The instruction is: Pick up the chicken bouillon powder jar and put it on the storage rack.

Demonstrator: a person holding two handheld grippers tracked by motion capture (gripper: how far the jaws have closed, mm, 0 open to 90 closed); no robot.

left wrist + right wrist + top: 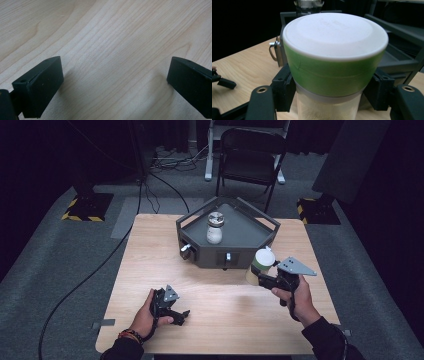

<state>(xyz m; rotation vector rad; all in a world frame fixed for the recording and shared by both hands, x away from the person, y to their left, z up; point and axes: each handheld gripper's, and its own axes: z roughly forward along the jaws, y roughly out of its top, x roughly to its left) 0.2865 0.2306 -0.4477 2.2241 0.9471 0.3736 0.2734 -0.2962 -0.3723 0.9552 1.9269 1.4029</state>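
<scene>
A jar with a white lid and green band (261,264) hangs just above the table at the right, in front of the grey tray's (250,232) right corner. My right gripper (262,279) is shut on the jar (332,60), its pads clamping the sides below the green band. A second jar with a metal lid (215,227) stands upright inside the tray. My left gripper (181,316) rests low over the bare wood at the front left, jaws wide open with nothing between them; its fingers (40,85) frame plain table in the left gripper view.
The wooden table (150,260) carries the grey angular tray at its far middle, with a metal knob (186,248) on its front left face. A black chair (250,157) stands behind the table. Cables run across the floor at the left.
</scene>
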